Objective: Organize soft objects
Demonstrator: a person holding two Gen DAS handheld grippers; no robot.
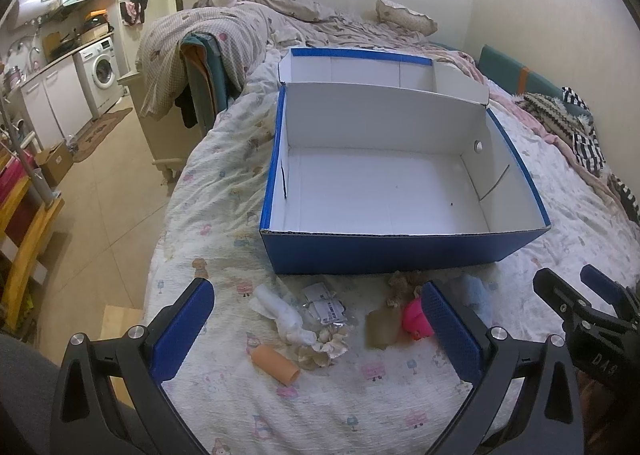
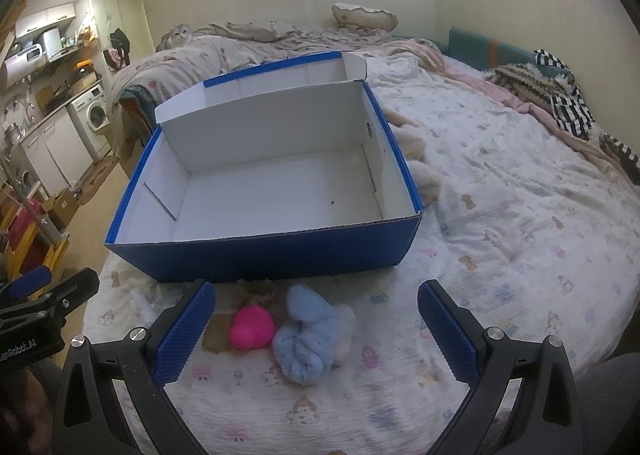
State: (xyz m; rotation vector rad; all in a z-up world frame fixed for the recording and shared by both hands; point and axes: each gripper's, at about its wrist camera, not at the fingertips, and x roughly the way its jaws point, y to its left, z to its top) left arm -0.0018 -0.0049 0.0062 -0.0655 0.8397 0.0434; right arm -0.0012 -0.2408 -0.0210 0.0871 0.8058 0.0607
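Left claw [image 1: 316, 327]: spread, empty, above the bed [image 1: 224, 183].
Right claw [image 2: 316, 329]: spread, empty.
Box [image 2: 272, 255]: blue, open, nothing inside.
Left view only: white cloth [image 1: 286, 313], orange tube [image 1: 276, 365].
Right view: pink toy [image 2: 252, 327] touching blue cloth [image 2: 308, 339], before the box.

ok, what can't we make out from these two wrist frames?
- Pink toy: left wrist view, right half hidden behind the left gripper finger.
- Light blue cloth: same view, mostly behind that finger.
- Brown item: right wrist view, half covered by the right gripper finger.
- Labelled plastic packet: print too small.
- Blue box: nothing visible inside.
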